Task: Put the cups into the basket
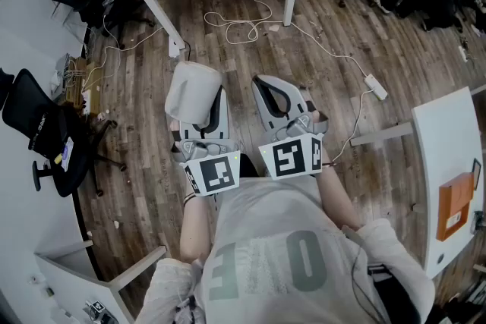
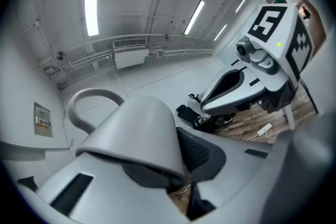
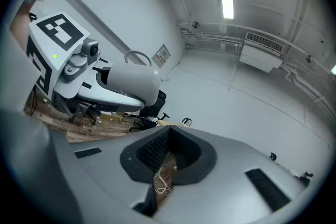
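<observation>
The left gripper [image 2: 184, 162] is clamped on a white, smooth-walled cup with a loop handle [image 2: 134, 136], holding it in the air above the brown wooden plank floor [image 1: 250, 57]. The right gripper [image 3: 167, 149] hangs just beside it, its jaws pressed together with nothing between them.

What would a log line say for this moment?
left gripper: shut on white cup | right gripper: shut, empty | basket: not in view
</observation>
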